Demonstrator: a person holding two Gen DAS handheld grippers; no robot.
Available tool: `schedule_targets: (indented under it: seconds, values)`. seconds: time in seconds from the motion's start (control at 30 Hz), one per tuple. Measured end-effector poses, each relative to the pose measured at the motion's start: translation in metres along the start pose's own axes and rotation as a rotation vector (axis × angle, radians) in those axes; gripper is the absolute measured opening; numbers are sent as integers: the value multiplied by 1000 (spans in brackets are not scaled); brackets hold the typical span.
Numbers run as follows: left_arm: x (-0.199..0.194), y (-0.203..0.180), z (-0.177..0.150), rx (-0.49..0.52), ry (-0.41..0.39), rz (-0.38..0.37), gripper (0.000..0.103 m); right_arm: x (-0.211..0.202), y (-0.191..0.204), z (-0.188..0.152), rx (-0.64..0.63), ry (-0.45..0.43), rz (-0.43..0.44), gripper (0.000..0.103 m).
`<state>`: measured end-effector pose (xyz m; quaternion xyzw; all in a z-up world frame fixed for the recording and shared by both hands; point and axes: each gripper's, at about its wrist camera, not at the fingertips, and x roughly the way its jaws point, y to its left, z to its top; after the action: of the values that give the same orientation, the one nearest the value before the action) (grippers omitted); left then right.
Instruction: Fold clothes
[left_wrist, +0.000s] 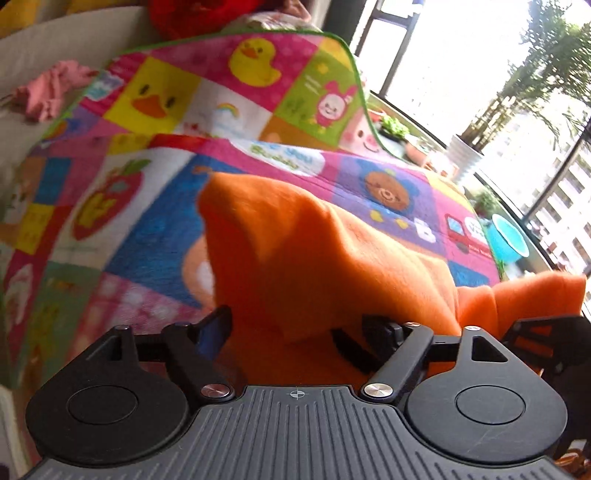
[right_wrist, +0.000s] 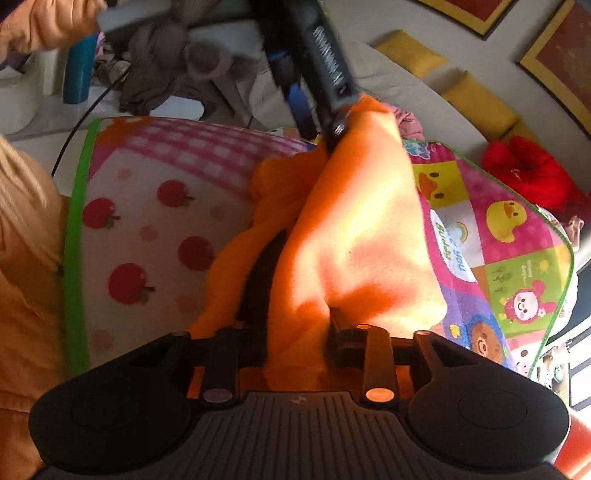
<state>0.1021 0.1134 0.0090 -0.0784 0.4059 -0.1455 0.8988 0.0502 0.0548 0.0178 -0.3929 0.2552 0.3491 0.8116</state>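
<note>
- Left wrist view: the left gripper has its jaws clamped on the orange garment, lifted above the patchwork blanket. The blanket's green-trimmed far edge lies open (pink clothing sits past its far left corner). The blanket reads "you Buddy".
- Right wrist view: the right gripper has its jaws pinching the same orange garment, stretched toward the left gripper above the blanket's middle.

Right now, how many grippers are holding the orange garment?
2: the left gripper grips one edge of the orange garment; the right gripper grips another.
</note>
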Motion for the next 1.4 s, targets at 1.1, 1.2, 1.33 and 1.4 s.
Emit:
schedule_targets:
  seconds: [1.1, 1.2, 1.33, 1.4]
  values:
    - [56, 3, -48, -133, 30, -67, 95, -62, -73, -148, 1230, 22, 35, 84]
    - [64, 4, -44, -147, 8, -101, 95, -34, -72, -145, 1185, -15, 4, 72]
    - [85, 8, -23, -189, -23, -115, 95, 2, -98, -134, 1077, -63, -62, 65]
    - [98, 11, -8, -208, -38, -101, 95, 20, -115, -124, 992, -77, -109, 61]
